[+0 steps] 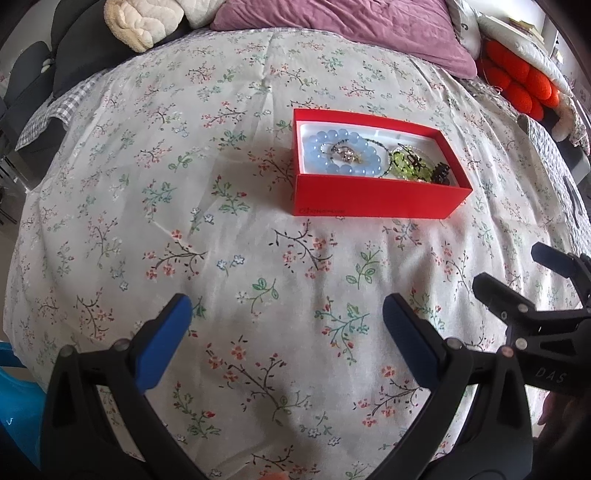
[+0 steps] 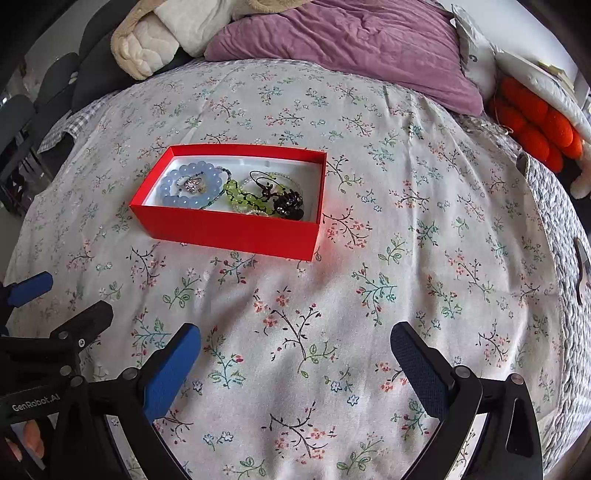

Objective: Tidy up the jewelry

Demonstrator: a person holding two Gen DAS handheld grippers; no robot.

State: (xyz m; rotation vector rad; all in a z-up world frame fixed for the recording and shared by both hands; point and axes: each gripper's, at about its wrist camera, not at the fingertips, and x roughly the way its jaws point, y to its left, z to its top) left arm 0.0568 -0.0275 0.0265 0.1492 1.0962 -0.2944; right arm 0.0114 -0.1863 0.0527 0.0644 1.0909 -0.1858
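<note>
A red open box (image 1: 373, 195) (image 2: 229, 229) sits on the floral bedspread (image 1: 221, 221) (image 2: 406, 258). Inside lie a pale blue bead bracelet (image 1: 340, 153) (image 2: 173, 190) with a small ring (image 1: 349, 155) (image 2: 192, 183) in its middle, a green bead bracelet (image 1: 406, 166) (image 2: 240, 197) and a black hair clip (image 1: 441, 173) (image 2: 290, 206). My left gripper (image 1: 288, 321) is open and empty, well in front of the box. My right gripper (image 2: 295, 347) is open and empty, in front and right of the box. Each gripper shows at the edge of the other's view: the right gripper (image 1: 517, 273) and the left gripper (image 2: 62, 295).
A purple pillow (image 1: 340, 29) (image 2: 351, 48) and cream plush items (image 1: 140, 22) (image 2: 155, 40) lie at the head of the bed. An orange cushion (image 1: 517, 85) (image 2: 535, 122) sits at the far right. Dark chairs (image 1: 29, 81) stand left of the bed.
</note>
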